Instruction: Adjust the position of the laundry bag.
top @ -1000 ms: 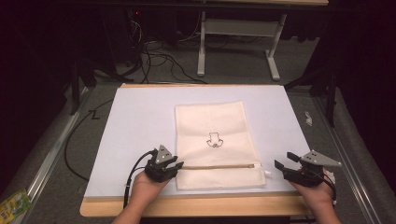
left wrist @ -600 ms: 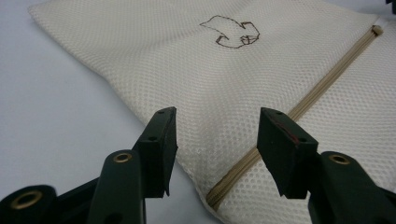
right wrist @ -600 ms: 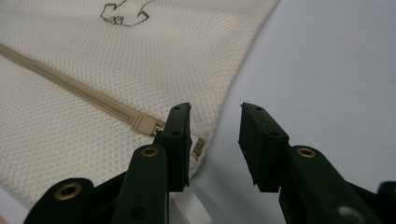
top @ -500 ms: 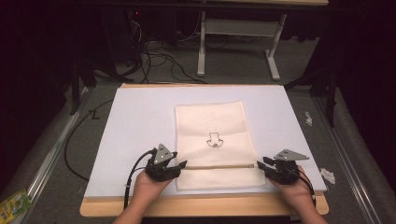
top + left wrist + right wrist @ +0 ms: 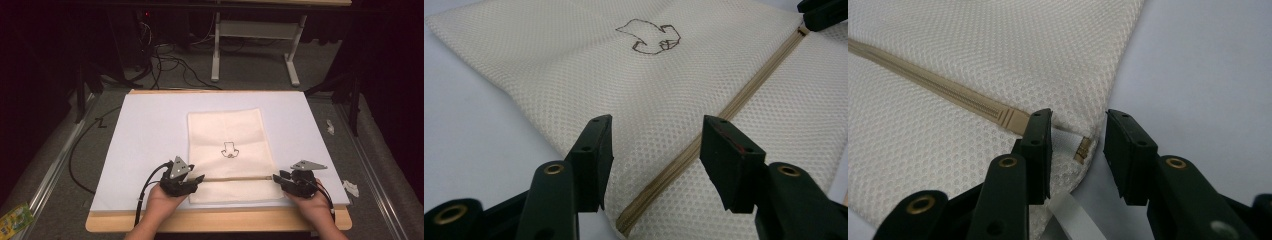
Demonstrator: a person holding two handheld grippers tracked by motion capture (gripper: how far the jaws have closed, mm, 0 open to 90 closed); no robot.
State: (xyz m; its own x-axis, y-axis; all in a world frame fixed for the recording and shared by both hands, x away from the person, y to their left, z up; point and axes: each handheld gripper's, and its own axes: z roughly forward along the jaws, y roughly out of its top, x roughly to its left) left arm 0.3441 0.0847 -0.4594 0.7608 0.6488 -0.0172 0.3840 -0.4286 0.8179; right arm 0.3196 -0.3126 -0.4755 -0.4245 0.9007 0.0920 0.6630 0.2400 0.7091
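Two grippers poised at opposite ends of a zipper (image 5: 235, 178) on a cream mesh laundry bag (image 5: 227, 135), lying flat at centre frame of the high view on a white mat (image 5: 145, 130) over a wooden table (image 5: 215, 221). Left gripper (image 5: 196, 179), lower left of bag: jaws wide apart, straddling the zip's closed end w/o touching it, nothing held. Right gripper (image 5: 276, 177), lower right of bag: jaws part open, bracketing the tan zipper pull (image 5: 1083, 148) and white tab at bag's corner, not yet pinched; holding nothing as far as the right gripper view shows.

Progress, by the look of it: early. Zip apparently shut along its full length, teeth meshed from end to end; both tools in position, no grip made. Left to do, judging from the setup: clamp the pull, pin the far end, draw the slider across.

Materials: bag of fine honeycomb netting, soft, rectangular, slightly rounded at corners; small dark outline logo (image 5: 230, 150) stitched mid-panel. Zip tape tan, ribbed, narrow. Jaws black, blocky, w/ brass rivets. Mat smooth, matt. Crumpled paper scraps (image 5: 351, 188) at right edge of frame, on grey floor.
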